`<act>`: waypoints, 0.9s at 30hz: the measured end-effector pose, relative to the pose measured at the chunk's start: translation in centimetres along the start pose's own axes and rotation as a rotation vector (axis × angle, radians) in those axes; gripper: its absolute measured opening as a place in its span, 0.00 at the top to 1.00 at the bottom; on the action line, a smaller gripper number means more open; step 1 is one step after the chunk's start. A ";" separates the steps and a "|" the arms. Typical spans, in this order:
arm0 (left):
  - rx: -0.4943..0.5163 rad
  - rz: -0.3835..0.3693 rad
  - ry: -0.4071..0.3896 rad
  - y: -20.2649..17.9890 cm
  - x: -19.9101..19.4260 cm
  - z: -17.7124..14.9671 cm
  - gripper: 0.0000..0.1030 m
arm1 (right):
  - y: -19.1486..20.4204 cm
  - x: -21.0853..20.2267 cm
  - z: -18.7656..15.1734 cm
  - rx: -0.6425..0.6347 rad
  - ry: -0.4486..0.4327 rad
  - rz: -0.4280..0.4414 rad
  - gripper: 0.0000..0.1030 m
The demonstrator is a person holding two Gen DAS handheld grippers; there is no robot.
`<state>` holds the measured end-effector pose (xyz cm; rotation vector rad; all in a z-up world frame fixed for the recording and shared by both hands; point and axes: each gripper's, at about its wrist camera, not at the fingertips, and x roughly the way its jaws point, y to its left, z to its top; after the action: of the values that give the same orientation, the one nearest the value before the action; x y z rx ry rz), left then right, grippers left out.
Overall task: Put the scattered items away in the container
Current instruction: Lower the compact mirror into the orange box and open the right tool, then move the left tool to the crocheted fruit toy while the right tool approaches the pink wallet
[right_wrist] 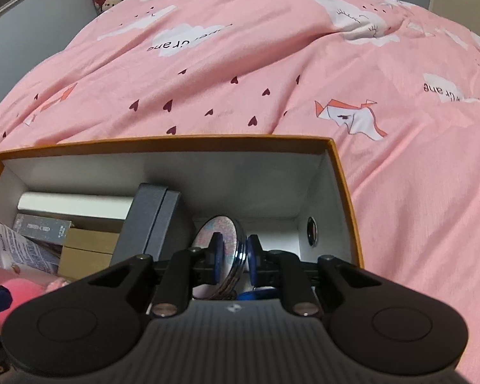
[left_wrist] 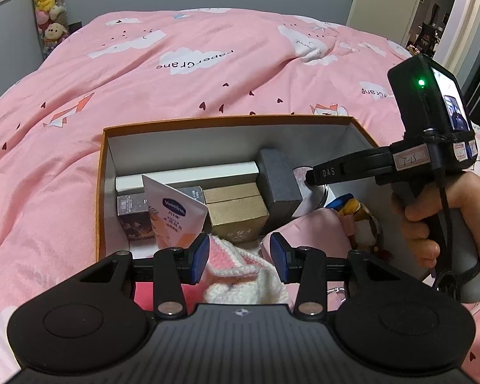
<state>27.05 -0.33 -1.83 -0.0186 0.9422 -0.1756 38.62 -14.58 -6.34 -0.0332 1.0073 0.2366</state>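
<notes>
Pink bedding (right_wrist: 272,73) carries the orange-rimmed box (right_wrist: 182,142); inside it, near its right end wall, the right gripper (right_wrist: 232,252) is clenched on a round glittery compact (right_wrist: 219,233) held on edge beside the grey box (right_wrist: 153,224). Best lowered until it rests on the floor, then let go. The left gripper (left_wrist: 238,256) stands released over knitted pink-and-white fabric (left_wrist: 236,275). Counted: one Vaseline tube (left_wrist: 172,214), two tan cartons (left_wrist: 236,208).

Orange-rimmed white box (right_wrist: 342,172) on pink, cloud-and-heart-patterned quilt (right_wrist: 240,80); blue gripper pads (left_wrist: 201,256).
</notes>
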 end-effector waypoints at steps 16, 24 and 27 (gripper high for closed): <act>-0.051 -0.002 -0.056 1.2 -5.0 -2.1 0.53 | -0.2 -4.0 -1.0 0.009 -0.076 0.018 0.80; -0.076 0.026 -0.072 1.4 -7.6 -3.7 0.53 | 1.1 -8.9 -3.1 -0.042 -0.161 0.052 0.75; -0.085 0.039 -0.077 1.4 -8.4 -4.3 0.53 | 1.5 -10.9 -4.0 -0.050 -0.191 0.069 0.70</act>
<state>18.97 2.64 2.26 -0.0851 0.8724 -0.0975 29.39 -15.60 0.80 -0.0213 0.8131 0.3223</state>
